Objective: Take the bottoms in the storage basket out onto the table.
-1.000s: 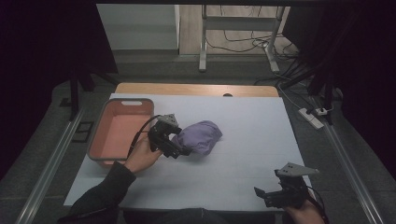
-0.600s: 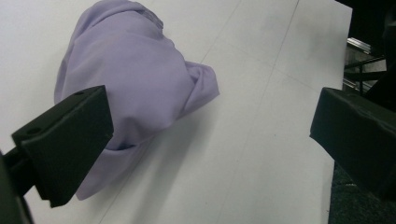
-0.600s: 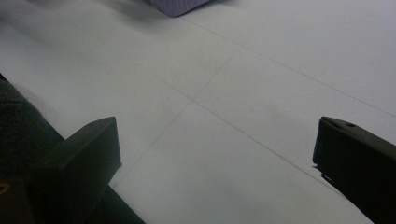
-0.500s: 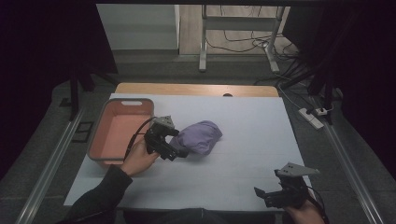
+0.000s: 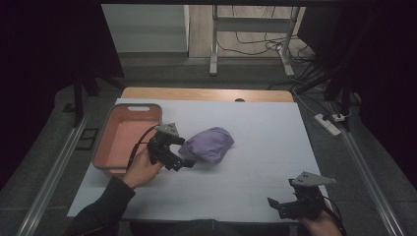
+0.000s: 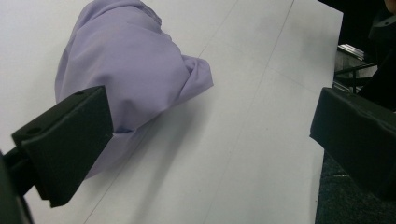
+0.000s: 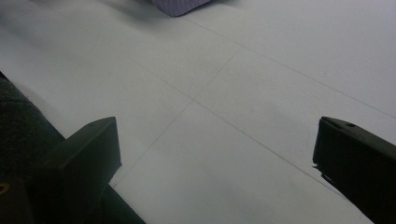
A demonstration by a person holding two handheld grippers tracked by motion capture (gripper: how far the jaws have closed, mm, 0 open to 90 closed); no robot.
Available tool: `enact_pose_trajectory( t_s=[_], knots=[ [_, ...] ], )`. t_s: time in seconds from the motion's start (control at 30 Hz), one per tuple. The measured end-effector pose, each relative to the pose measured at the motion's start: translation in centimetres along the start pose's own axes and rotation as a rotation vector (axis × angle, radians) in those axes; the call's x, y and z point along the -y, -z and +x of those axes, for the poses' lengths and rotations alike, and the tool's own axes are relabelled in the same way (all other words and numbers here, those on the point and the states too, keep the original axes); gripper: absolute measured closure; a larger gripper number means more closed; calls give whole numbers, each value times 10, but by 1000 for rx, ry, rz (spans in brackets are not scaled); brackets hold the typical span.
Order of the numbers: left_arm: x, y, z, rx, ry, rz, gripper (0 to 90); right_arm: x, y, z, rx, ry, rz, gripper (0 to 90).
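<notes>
Left gripper [image 5: 186,162], jaws spread and empty, sits left of centre against the crumpled purple cloth [image 5: 209,143], apparently lined up to grasp it; right gripper [image 5: 275,203], also spread, idles lower right.

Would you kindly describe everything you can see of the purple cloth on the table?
The purple cloth is a soft, lilac fabric, crumpled into a rounded heap with folds and a small pointed corner sticking out. It lies on the white table cover, right of the pink tray and apart from it. The left gripper is at its near-left edge with its jaws open; whether a jaw touches the fabric is unclear.
</notes>
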State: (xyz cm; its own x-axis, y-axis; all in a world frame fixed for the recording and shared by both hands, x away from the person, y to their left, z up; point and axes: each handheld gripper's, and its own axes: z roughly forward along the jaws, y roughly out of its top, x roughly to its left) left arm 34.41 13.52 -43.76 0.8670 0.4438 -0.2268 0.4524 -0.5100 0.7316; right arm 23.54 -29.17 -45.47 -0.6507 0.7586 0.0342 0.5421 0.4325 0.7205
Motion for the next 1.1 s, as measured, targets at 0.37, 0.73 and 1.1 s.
enact_pose_trajectory(
  t_s=[0.37,0.73,1.1],
  knots=[
    [9,13,-2,-2,20,-27,0,0,0,0,-5,4,-3,5],
    [18,21,-3,-12,36,-41,0,0,0,0,-4,7,-3,5],
    [28,26,-4,-39,41,-24,0,0,0,0,-6,6,-5,5]
  ],
)
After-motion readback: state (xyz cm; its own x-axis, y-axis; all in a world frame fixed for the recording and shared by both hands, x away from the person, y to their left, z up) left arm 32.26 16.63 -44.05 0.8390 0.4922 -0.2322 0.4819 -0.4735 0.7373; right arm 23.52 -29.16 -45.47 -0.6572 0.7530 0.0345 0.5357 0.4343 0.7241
